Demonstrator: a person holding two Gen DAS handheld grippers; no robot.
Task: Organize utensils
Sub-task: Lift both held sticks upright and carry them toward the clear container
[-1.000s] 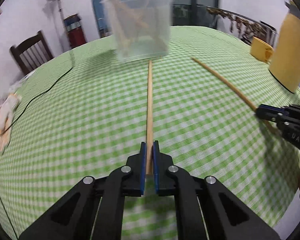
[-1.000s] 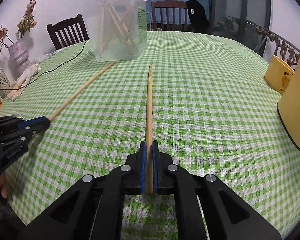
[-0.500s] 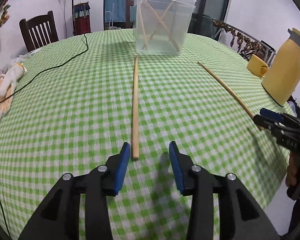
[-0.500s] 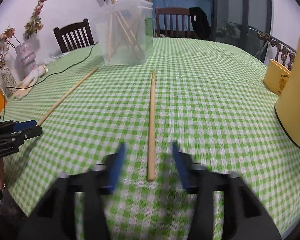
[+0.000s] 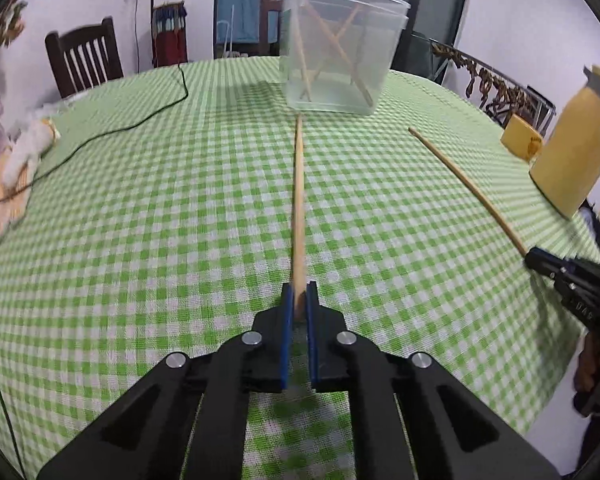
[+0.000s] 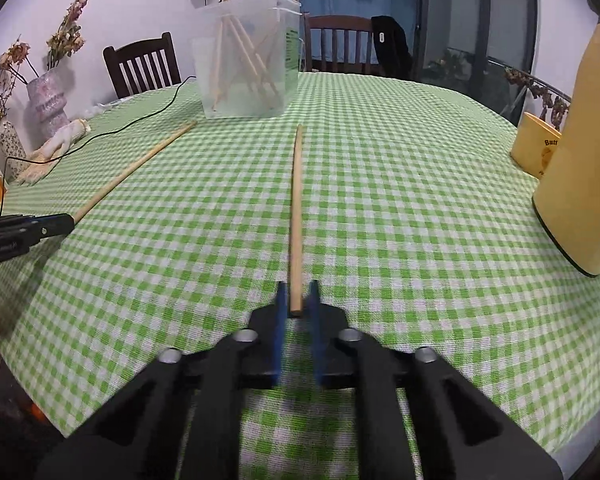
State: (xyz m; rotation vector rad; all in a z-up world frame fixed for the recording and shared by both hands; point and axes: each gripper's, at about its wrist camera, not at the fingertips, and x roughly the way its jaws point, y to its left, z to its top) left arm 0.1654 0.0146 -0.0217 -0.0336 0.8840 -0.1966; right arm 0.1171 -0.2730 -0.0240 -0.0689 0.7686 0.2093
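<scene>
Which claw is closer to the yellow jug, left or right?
Right. The right claw is near the yellow jug, not touching it; the left claw is farther off, toward the table's middle.

The yellow cup (image 6: 534, 148) carries the letters "Butt", cut off by the jug (image 6: 580, 168). The container's (image 6: 252, 60) green label is unreadable.

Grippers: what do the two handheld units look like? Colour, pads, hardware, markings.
Both match. The left gripper and the right gripper have black angular plastic linkage arms with triangular cutouts, four silver round pivot screws each, and blue pads lining the inner faces of the two fingers. Side-on, the bodies carry small pale lettering, too small to read. No cables or sleeves visible.
</scene>
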